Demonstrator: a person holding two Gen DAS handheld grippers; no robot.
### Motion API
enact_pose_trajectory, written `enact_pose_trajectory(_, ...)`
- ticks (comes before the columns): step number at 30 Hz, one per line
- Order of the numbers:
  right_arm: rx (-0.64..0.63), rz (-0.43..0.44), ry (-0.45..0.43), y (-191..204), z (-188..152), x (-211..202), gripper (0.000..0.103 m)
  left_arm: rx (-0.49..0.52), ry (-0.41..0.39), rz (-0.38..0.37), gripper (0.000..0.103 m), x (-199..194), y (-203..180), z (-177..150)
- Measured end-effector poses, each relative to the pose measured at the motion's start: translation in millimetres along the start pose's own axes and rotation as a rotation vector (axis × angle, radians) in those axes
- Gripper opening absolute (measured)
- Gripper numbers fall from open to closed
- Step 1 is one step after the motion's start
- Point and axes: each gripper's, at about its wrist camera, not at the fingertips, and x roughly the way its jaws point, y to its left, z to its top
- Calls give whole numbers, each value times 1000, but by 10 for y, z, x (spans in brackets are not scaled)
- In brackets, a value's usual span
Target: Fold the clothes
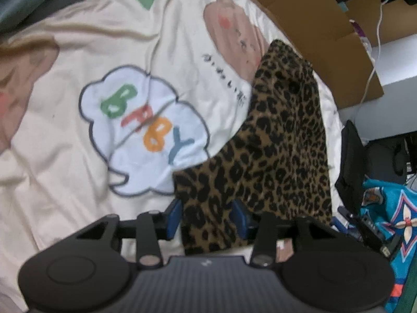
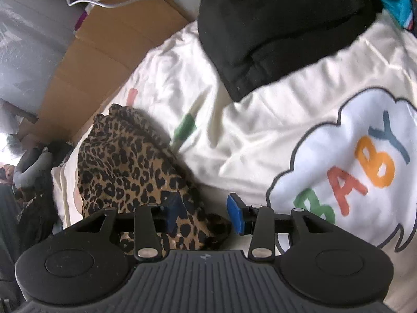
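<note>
lying folded on the cream bedsheet (image 1: pixel 65 60), the leopard-print garment (image 1: pixel 284 140) looks set down. left claw (image 1: pixel 208 217) and right claw (image 2: pixel 203 215) both straddle it, released, likely letting go.

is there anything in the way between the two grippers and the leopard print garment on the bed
Nothing visible. The leopard print garment already lies between the open blue pads of the left gripper and of the right gripper, on the cream bedsheet.
</note>
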Motion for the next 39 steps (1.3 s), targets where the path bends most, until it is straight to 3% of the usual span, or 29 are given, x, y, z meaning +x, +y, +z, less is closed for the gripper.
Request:
enact_pose_trajectory(9, -91, 34, 7, 292, 3, 23, 47, 157, -2, 47, 48, 109, -503, 449)
enact_pose_trajectory(20, -194, 61, -5, 658, 107, 91, 47, 329, -45, 35, 48, 247, -1225, 849)
enact_pose_trajectory(25, -193, 89, -3, 901, 220, 78, 47, 348, -43, 36, 48, 344, -1412, 1011)
enact_pose_trajectory(32, -252, 39, -6, 1273, 555, 25, 47, 385, -63, 51, 53, 363, -1688, 1260)
enact_pose_trajectory(39, -204, 37, 7, 1534, 864, 243, 47, 437, -83, 85, 55, 466, -1845, 1490)
